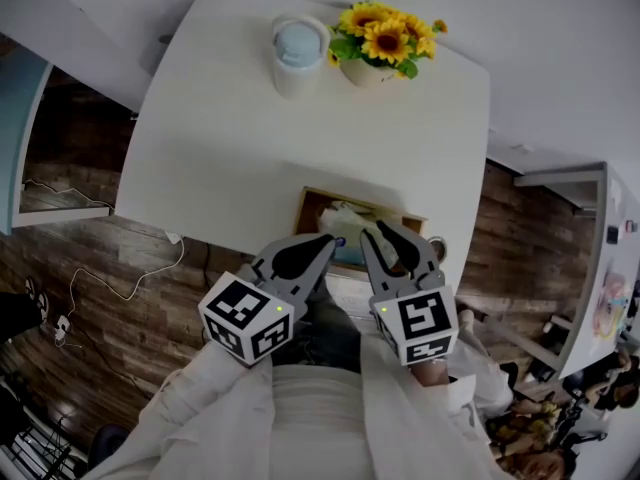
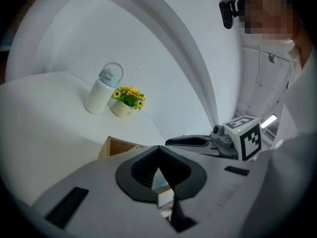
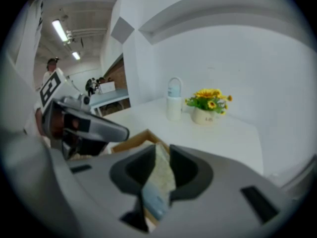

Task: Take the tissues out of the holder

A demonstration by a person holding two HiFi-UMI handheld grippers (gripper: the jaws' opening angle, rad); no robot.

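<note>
The wooden tissue holder [image 1: 310, 200] stands at the near edge of the white table [image 1: 230, 138], with the pale tissue pack [image 1: 345, 218] lying inside it. My left gripper [image 1: 325, 240] hovers over the holder's near rim, jaws shut with nothing between them. In the left gripper view the closed tips [image 2: 158, 150] hide most of the holder [image 2: 116, 147]. My right gripper [image 1: 378, 230] hangs just to its right over the holder, jaws a little apart. The tissue pack [image 3: 161, 175] shows through that narrow gap in the right gripper view [image 3: 162, 148], below the tips.
A white lidded bottle [image 1: 298, 53] and a pot of sunflowers [image 1: 380, 38] stand at the table's far edge by the wall. Wood floor with a loose white cable [image 1: 130, 278] lies left of the table. People stand far off in the room [image 3: 94, 86].
</note>
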